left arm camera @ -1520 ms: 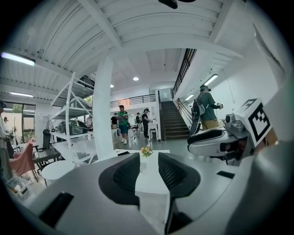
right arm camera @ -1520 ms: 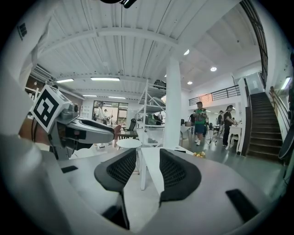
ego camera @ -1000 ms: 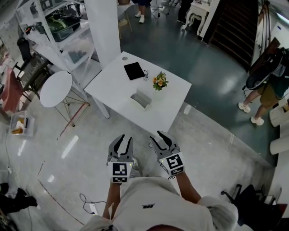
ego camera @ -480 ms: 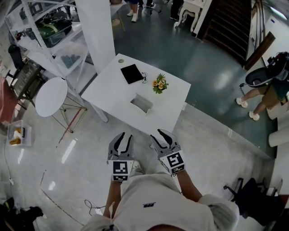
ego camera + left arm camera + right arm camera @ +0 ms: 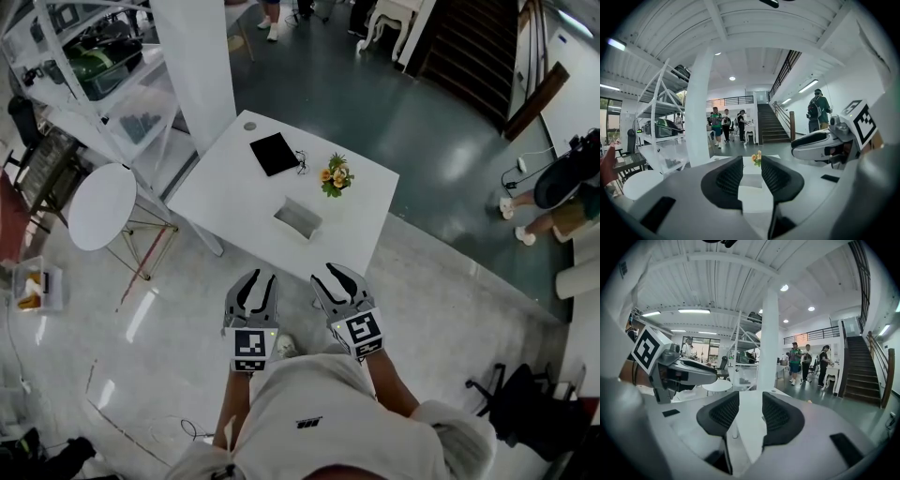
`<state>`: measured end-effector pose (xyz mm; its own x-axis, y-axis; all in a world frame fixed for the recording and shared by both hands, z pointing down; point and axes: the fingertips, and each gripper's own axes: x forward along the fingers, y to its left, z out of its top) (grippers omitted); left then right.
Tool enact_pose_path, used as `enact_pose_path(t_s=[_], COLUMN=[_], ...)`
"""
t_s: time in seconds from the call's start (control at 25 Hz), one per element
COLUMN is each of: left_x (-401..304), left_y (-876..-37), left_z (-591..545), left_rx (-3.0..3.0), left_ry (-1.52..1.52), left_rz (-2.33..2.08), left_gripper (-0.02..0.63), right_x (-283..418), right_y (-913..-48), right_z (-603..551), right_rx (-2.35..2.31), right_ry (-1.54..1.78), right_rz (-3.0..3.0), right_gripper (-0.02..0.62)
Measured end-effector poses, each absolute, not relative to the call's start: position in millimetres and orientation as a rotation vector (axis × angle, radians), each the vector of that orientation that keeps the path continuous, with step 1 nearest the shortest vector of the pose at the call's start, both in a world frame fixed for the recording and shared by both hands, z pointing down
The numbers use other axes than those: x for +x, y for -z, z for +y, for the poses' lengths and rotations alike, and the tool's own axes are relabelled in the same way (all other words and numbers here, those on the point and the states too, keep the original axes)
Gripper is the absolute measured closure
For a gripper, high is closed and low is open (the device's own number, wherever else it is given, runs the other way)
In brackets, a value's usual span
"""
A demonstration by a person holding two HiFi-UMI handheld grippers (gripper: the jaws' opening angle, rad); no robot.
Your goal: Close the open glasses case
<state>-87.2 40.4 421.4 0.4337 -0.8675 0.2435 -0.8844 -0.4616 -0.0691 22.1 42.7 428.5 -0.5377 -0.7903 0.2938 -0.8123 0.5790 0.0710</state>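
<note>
A white table [image 5: 234,202] stands ahead of me in the head view. On it lies a pale grey open case [image 5: 298,217] near the middle, with a flat black item [image 5: 275,153] and a small pot of orange flowers [image 5: 334,174] farther back. Both grippers hang over the floor, short of the table's near edge. My left gripper [image 5: 255,281] and right gripper [image 5: 333,277] are side by side, each open with nothing between the jaws. The left gripper view shows the flowers [image 5: 756,158] beyond its jaws [image 5: 752,172]. The right gripper view's jaws [image 5: 751,412] frame the table top.
A white column [image 5: 199,56] rises behind the table's far left corner. A round white side table [image 5: 101,192] and shelving [image 5: 84,66] stand at the left. A person [image 5: 562,192] walks at the right, others stand far back. Black chair legs [image 5: 511,398] show at lower right.
The view has crept a little towards the table and both grippers sit slightly higher in the picture. The person at the right has shifted. The jaws stay as they were.
</note>
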Motion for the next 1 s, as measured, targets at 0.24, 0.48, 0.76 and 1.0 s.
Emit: enact_pose_path(t_s=[0.24,0.48,0.76,1.0], left_x=[-89,-85,-79,-69], left_y=[-427,-430,-442,-451], left_z=[18,-8,-42,-78], left_rx=[2.619,2.641,2.641,2.632], left_ry=[-0.377,-0.368,-0.374,-0.396], left_rz=[-1.556,-1.522,-1.503,-1.489], left_gripper=[0.469,0.469,0.469,0.469], right_x=[19,24,32,39], right_y=[-436,-442,-455,-467], right_z=[25,3,-29,-67], right_rx=[1.340,1.368,1.376,1.367], right_ry=[-0.108,-0.124,-0.143,-0.183], right_rz=[-2.500,-2.472,-2.456,-2.451], right_gripper=[0.439,0.439,0.439,0.439])
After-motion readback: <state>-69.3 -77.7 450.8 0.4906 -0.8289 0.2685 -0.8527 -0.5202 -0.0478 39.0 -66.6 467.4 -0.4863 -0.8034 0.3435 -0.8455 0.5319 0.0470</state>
